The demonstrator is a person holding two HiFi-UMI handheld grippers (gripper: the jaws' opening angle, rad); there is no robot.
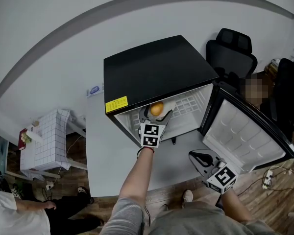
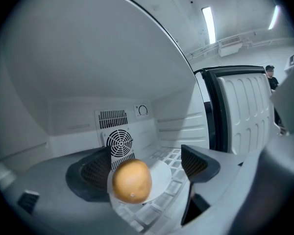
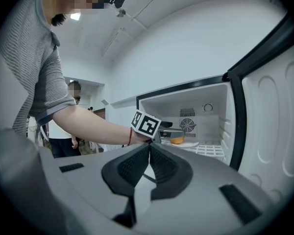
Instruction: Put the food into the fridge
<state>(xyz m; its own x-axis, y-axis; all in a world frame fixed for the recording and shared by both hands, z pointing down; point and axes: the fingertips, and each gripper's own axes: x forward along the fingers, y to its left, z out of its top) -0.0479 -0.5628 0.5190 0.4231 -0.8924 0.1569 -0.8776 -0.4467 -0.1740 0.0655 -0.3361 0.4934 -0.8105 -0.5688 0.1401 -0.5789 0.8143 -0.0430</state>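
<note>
Pull the left gripper (image 2: 146, 155) straight back, holding its jaws spread wide and off the orange fruit (image 2: 132, 181) lying released between them, closer to the left jaw, on the white plate (image 2: 162, 176) over the wire shelf (image 2: 175, 155); avoid clipping plate or fruit. Leave the right gripper (image 3: 148, 151), clenched on nothing, outside near the fridge door (image 1: 245, 136), ready for closing. Nearly round, so barely any long axis; seemingly a touch taller than wide, dimple turned back toward the gripper and slightly down.
</note>
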